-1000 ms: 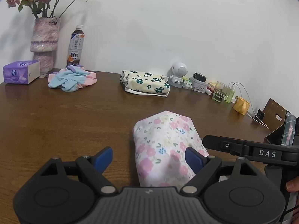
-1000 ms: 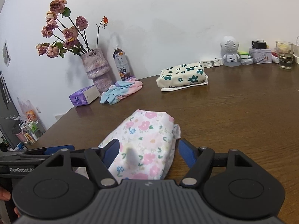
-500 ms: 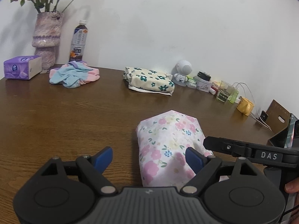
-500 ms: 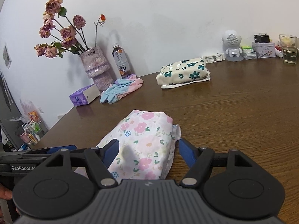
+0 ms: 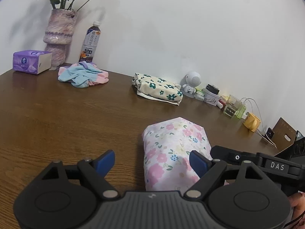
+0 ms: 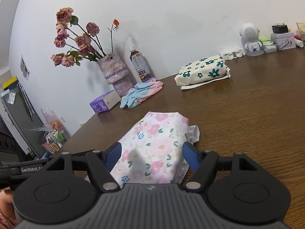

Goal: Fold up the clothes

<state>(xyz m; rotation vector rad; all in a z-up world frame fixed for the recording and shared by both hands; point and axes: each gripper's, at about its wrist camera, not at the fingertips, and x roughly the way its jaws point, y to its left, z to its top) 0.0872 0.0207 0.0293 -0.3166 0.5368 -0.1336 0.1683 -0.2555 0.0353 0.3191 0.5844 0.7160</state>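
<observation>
My left fingers [image 5: 152, 162] stand wide apart and hold nothing; the pink-flowered garment [image 5: 175, 150] lies on the brown bench [image 5: 66, 118] between them toward the right one, and its near end drops out of sight behind my gripper body at the bottom of the frame. I cannot tell if the right blue pad [image 5: 198, 163] touches the cloth or only overlaps it. My right fingers [image 6: 151, 155] are also well open, the same garment [image 6: 154, 145] lying between them in the lower middle of the right view; both pads sit close to its edges, but I cannot tell whether either presses it, and nothing is lifted. A small flap of it pokes out at the right.

I count three pieces of clothing: this one, a cream one with green flowers [image 5: 158, 88] folded at mid-frame, and a crumpled blue-and-pink one [image 5: 83, 74] at upper left. One tissue pack [image 5: 31, 61], one bottle [image 5: 90, 42], one white round-headed figure [image 5: 192, 81].

The fuzzy purple vase [image 6: 114, 70] holds dried roses [image 6: 76, 42]; in the left view their tops are cut off by the frame. At the right of that view a glass jar [image 5: 231, 107] holds something I cannot make out, beside a yellow object [image 5: 251, 122] with cables. A fingertip [image 5: 297, 204] shows at the lower right edge.
</observation>
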